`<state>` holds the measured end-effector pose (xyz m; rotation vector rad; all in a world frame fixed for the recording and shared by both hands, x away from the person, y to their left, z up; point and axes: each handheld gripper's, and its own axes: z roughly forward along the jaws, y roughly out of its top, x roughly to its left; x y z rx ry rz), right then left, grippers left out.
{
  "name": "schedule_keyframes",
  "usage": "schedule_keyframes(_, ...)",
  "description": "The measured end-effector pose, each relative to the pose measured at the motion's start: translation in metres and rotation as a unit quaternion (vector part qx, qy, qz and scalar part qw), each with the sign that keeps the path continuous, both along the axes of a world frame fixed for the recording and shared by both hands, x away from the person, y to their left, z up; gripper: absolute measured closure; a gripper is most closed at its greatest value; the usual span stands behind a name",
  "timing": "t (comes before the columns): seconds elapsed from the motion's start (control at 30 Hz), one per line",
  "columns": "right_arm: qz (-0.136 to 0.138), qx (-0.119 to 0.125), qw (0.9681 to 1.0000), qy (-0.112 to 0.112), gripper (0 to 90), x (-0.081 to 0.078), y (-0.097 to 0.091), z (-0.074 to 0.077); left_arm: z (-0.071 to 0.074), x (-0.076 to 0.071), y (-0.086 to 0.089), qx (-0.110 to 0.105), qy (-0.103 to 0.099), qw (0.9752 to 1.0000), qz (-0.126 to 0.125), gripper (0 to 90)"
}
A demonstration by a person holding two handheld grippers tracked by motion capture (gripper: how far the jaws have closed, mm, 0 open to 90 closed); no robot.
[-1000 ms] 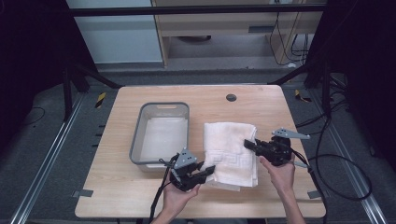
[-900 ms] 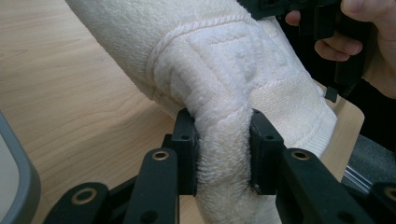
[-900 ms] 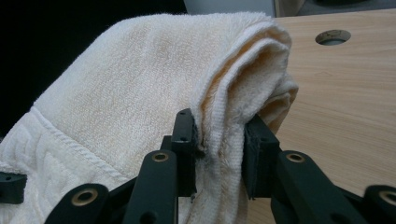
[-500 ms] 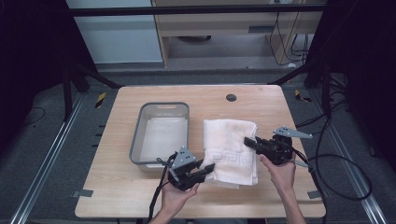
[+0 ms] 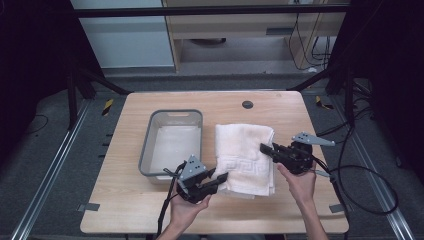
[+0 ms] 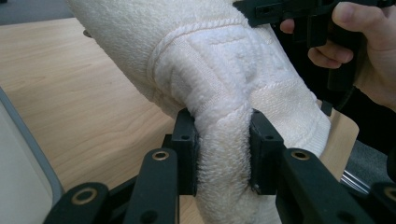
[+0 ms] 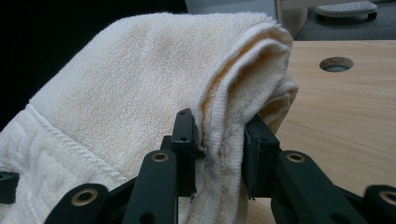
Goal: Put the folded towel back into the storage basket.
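Note:
A folded white towel [image 5: 245, 156] with a woven key-pattern border lies on the wooden table [image 5: 120, 210], right of a grey tray. My left gripper [image 5: 221, 176] is shut on the towel's near left corner; in the left gripper view the towel [image 6: 219, 93] bulges up between the two pads [image 6: 187, 154]. My right gripper [image 5: 264, 148] is shut on the towel's right edge about halfway along; the right gripper view shows the folded layers of towel [image 7: 140, 93] pinched between its fingers [image 7: 186, 140]. Both held parts are lifted slightly off the table.
A grey rectangular tray [image 5: 172, 142] with a pale lining stands just left of the towel, close to my left gripper. A round cable hole [image 5: 247, 104] is in the table's far middle. Cables trail off both grippers toward the near and right edges.
Almost nothing has moved. Both grippers stay shut on the towel at the same spots; the left one has shifted only a hair.

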<state>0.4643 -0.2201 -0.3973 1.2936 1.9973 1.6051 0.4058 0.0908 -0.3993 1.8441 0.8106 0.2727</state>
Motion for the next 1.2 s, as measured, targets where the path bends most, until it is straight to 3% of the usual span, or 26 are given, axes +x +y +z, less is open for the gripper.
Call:
schedule_keyframes(0.47, 0.001, 0.003, 0.9997, -0.023, 69.9, 0.002, 0.010, 0.018, 0.015, 0.001, 0.010, -0.003, -0.016, 0.9998, 0.008, 67.8)
schedule_keyframes(1.2, 0.003, 0.010, 0.9995, -0.029, 69.9, 0.016, 0.031, 0.033, 0.028, 0.012, 0.031, -0.015, -0.026, 0.9993, 0.022, 67.8)
